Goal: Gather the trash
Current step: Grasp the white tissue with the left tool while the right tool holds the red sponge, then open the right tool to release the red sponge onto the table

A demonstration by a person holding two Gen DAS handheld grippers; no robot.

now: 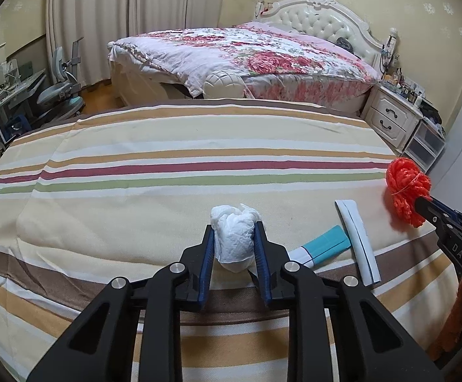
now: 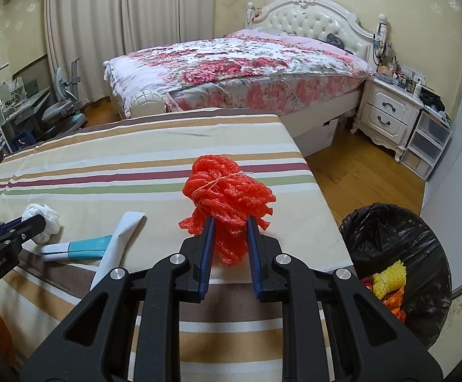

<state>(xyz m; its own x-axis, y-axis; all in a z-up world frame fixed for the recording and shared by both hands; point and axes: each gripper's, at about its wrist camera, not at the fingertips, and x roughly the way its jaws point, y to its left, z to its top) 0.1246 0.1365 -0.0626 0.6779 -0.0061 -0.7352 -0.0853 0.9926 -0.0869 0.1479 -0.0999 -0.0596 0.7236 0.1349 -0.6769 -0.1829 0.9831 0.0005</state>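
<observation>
Two claws are working here, each one gripping a single piece of trash. The left claw [image 1: 233, 238] is squeezing one crumpled white tissue wad [image 1: 233, 235] between its blue pads, right at the near part of the striped worktop [image 1: 167, 159]; whether the wad is resting on the cloth or just off it, I can't tell. The right claw [image 2: 229, 235] is clamping one bundle of orange foam netting [image 2: 227, 191], and that bundle is sitting up above the worktop's right side, near the edge.

Still lying on the worktop between the two claws: two more bits, one white-and-teal wrapper [image 1: 321, 248] and one white paper strip [image 1: 357, 238], touching each other where they cross.

Down on the wooden floor to the right of the worktop, one bin lined with a black bag [image 2: 390, 238] is standing open, and inside it one yellow foam net [image 2: 388, 278] is showing on top of some orange stuff.

Far behind, one bed with a flowery cover [image 2: 247, 63] and one white nightstand [image 2: 387, 111] with two drawers.
</observation>
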